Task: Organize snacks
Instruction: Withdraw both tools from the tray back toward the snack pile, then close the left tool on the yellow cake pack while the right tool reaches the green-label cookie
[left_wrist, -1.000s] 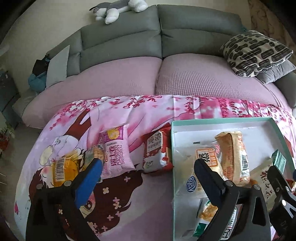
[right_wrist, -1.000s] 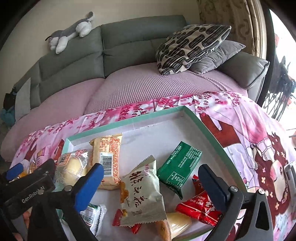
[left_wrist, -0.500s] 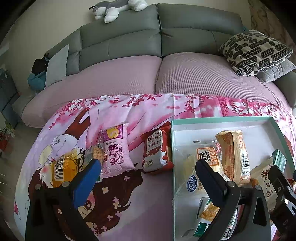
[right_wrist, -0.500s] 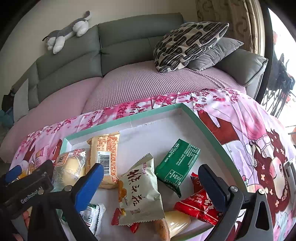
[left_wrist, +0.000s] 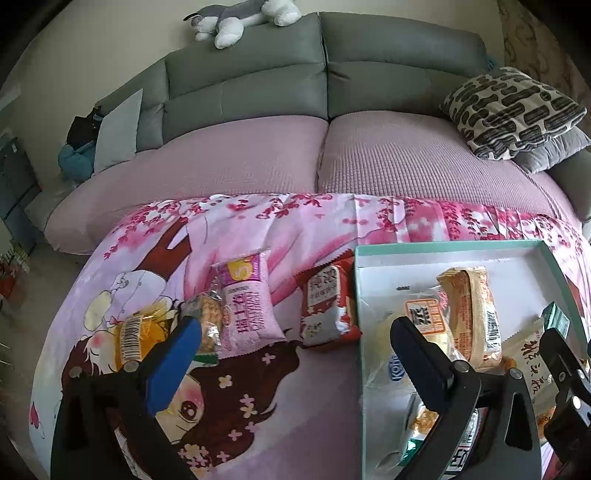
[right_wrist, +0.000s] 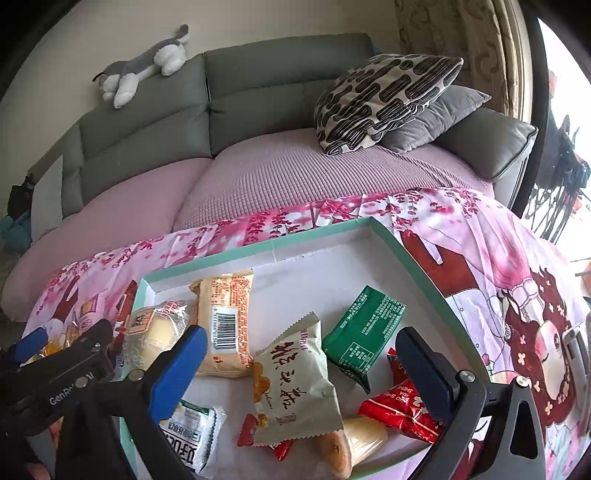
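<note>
Currently both the left gripper and right gripper hover spread and empty; the red snack packet ahead between the left fingers abuts the tray wall, risking a snag.

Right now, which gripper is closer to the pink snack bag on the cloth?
Left. The left gripper hovers open just in front of the pink snack bag. The right gripper is open over the tray, farther away.

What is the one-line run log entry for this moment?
left gripper: open, empty | right gripper: open, empty | tray: several snacks | pink packet: outside tray
</note>
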